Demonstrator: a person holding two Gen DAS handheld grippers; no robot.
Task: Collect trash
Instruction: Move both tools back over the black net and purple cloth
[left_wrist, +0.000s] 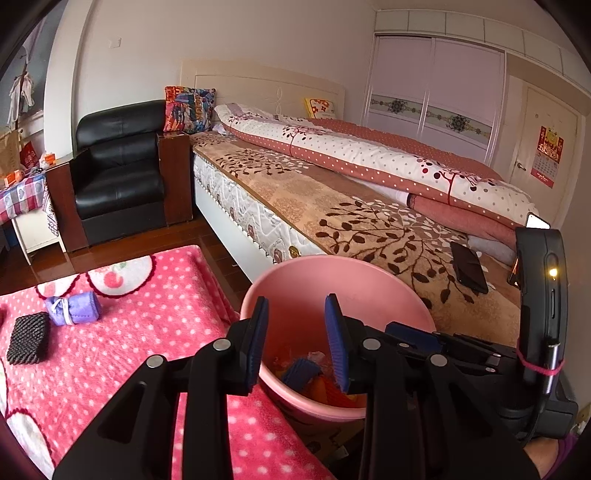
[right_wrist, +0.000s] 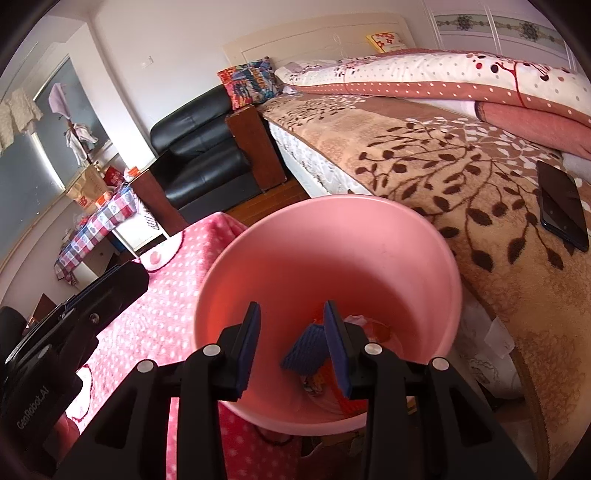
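Observation:
A pink bin (left_wrist: 295, 280) stands between the pink dotted blanket and the bed; it also fills the right wrist view (right_wrist: 332, 236). Inside lie a blue ribbed piece (right_wrist: 306, 349), orange scraps and white paper. My left gripper (left_wrist: 297, 339) is open and empty over the bin's near rim. My right gripper (right_wrist: 291, 347) is open and empty above the bin's mouth; it also shows in the left wrist view (left_wrist: 424, 336). On the blanket at the left lie a purple rolled bundle (left_wrist: 74, 306) and a black ribbed pad (left_wrist: 29, 341).
The bed (left_wrist: 332, 206) with a brown leaf cover runs along the right, with a black phone (right_wrist: 561, 205) on it. A black armchair (left_wrist: 118, 173) stands behind. A checked-cloth table (left_wrist: 22, 195) with boxes is at the far left. The pink dotted blanket (left_wrist: 122, 350) covers the near surface.

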